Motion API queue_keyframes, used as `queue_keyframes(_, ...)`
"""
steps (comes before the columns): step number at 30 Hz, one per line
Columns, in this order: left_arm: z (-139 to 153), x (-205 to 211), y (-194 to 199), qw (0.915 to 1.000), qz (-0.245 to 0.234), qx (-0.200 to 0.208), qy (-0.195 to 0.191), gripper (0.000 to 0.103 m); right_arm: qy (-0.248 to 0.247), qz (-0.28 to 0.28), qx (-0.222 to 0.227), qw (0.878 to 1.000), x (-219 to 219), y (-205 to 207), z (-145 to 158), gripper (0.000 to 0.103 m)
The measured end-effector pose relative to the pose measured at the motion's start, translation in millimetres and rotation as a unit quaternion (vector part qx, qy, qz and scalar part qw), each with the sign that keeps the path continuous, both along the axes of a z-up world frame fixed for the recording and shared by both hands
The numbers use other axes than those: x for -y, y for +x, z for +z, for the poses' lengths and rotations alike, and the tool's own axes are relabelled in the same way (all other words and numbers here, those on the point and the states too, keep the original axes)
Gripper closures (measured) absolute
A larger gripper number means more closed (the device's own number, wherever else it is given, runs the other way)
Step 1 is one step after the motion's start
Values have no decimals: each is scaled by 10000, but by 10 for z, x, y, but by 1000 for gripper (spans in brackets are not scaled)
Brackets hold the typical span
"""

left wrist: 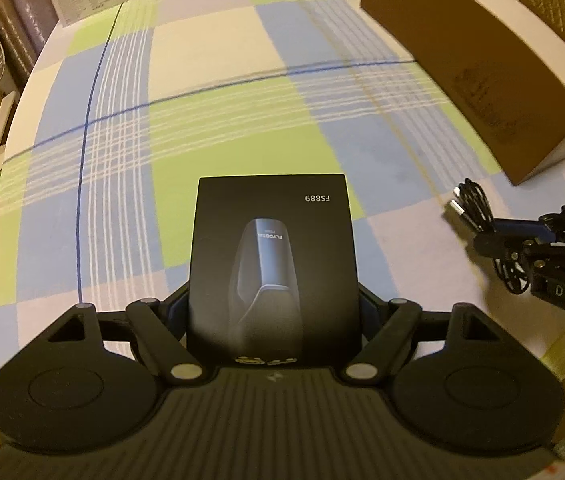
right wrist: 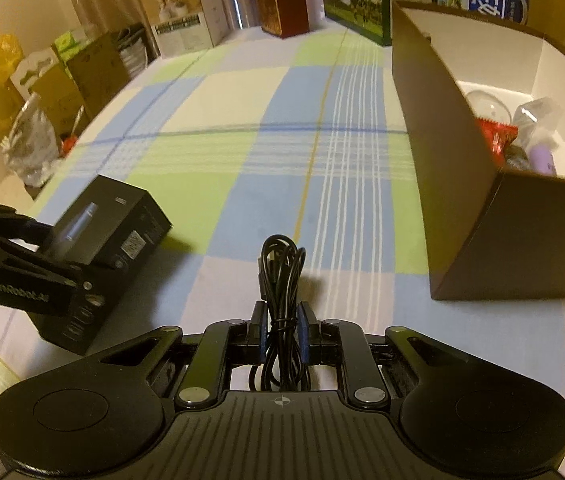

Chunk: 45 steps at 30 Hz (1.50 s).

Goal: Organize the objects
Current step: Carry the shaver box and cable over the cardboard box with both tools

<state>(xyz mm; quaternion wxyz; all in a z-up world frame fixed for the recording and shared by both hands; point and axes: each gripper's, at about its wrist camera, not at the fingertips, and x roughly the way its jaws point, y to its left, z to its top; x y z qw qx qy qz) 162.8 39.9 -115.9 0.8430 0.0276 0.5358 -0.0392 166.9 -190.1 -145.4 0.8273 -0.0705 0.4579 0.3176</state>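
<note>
A black product box point(left wrist: 272, 248) marked FS889, with a picture of a device on its lid, sits between the fingers of my left gripper point(left wrist: 272, 308), which is shut on its two sides. From the right wrist view the same box point(right wrist: 110, 232) is at the left with the left gripper point(right wrist: 70, 248) clamped on it. My right gripper point(right wrist: 282, 314) is shut on a tied bundle of black cable point(right wrist: 280, 264) that sticks up between its blue pads. In the left wrist view, the cable point(left wrist: 468, 200) and right gripper point(left wrist: 494, 236) are at the right.
An open brown cardboard box point(right wrist: 442, 140) stands at the right on the checked tablecloth point(right wrist: 242, 152), with a red packet, a purple item and clear plastic inside. Cartons and boxes point(right wrist: 186, 24) line the table's far edge. Bags and boxes point(right wrist: 34, 80) stand beyond the left edge.
</note>
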Motion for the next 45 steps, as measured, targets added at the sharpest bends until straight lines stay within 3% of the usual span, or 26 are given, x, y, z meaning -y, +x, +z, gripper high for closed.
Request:
queue_keyframes(22,715,550,363,9955,-439,828,-136,27,834,-141,565,9948,231,320,751,91)
queue_keyframes(45,1328,1646,954,9804,-1047,1584,-520,27,1332,-1078,886,9812,1322,1106,1302,91)
